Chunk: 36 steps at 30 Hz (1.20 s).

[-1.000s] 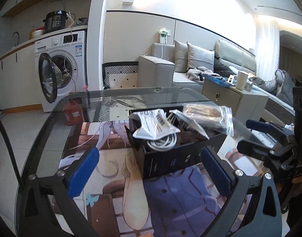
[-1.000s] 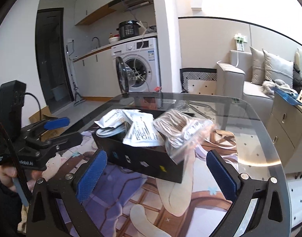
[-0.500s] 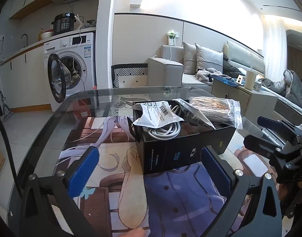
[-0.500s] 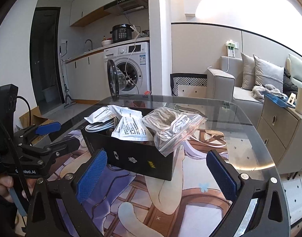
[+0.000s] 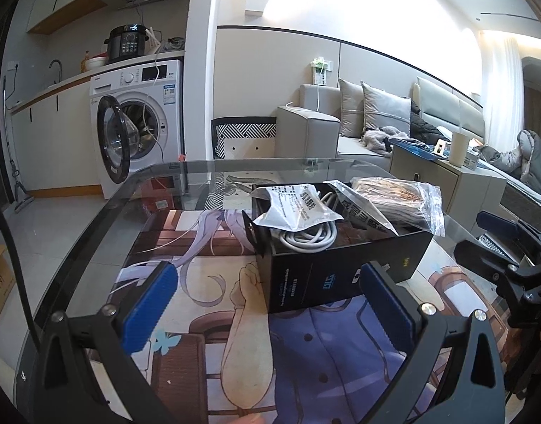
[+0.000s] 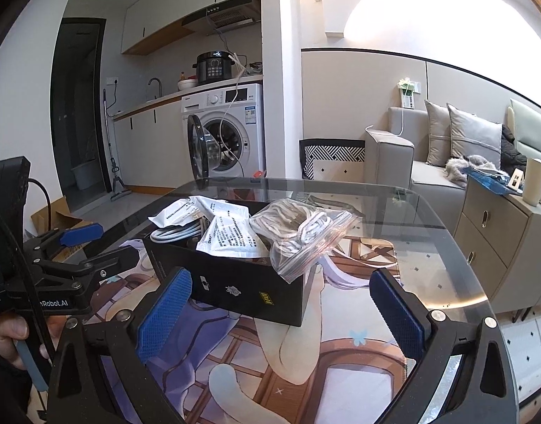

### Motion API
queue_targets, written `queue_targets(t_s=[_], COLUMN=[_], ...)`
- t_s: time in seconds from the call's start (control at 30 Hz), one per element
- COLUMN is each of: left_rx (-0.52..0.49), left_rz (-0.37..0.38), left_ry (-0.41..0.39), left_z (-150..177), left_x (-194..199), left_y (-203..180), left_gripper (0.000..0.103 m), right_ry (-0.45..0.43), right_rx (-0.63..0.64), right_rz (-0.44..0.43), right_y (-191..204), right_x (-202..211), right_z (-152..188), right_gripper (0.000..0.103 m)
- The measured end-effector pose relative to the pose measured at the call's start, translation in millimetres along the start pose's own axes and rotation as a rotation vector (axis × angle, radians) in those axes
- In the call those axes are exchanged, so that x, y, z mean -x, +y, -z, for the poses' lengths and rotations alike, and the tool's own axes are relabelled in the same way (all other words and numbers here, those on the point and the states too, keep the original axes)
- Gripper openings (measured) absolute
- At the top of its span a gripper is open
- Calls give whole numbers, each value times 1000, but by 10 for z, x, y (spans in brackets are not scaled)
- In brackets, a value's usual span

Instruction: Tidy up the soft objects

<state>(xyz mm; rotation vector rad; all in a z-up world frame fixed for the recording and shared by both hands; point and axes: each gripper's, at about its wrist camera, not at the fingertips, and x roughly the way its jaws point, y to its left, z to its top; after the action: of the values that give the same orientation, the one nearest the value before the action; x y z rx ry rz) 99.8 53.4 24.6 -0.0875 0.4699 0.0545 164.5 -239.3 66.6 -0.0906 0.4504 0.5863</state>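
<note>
A black box (image 5: pixel 344 268) (image 6: pixel 235 279) stands on the glass table. It holds a coiled white cable (image 5: pixel 307 236), white printed pouches (image 5: pixel 297 208) (image 6: pixel 231 236) and a clear zip bag of cords (image 5: pixel 401 201) (image 6: pixel 298 233) that hangs over its rim. My left gripper (image 5: pixel 267 304) is open and empty, just short of the box. My right gripper (image 6: pixel 279 309) is open and empty, in front of the box from the other side. Each gripper also shows in the other's view (image 5: pixel 500 247) (image 6: pixel 79 243).
The glass table (image 5: pixel 185 176) carries a printed anime mat (image 5: pixel 214 282) under the box. Behind stand a washing machine (image 5: pixel 139 120) with its door open, a grey sofa (image 5: pixel 359 123) and a low cabinet (image 6: pixel 500 233) at the right.
Both grippers have drawn back and risen a little from the box. The box and its contents have not moved. Both stay open.
</note>
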Motion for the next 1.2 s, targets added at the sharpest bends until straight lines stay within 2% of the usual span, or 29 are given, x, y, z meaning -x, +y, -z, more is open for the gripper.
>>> queue_targets(t_s=[0.2, 1.2], left_rx=[-1, -4], left_rz=[-1, -6], left_ry=[1, -5], left_z=[3, 13], left_x=[0, 33], left_y=[5, 7], left_gripper=[103, 103], right_ry=[1, -12], right_rx=[-30, -6], right_rz=[4, 5], right_y=[-68, -14], right_x=[19, 29], right_z=[3, 9], right_gripper=[102, 102])
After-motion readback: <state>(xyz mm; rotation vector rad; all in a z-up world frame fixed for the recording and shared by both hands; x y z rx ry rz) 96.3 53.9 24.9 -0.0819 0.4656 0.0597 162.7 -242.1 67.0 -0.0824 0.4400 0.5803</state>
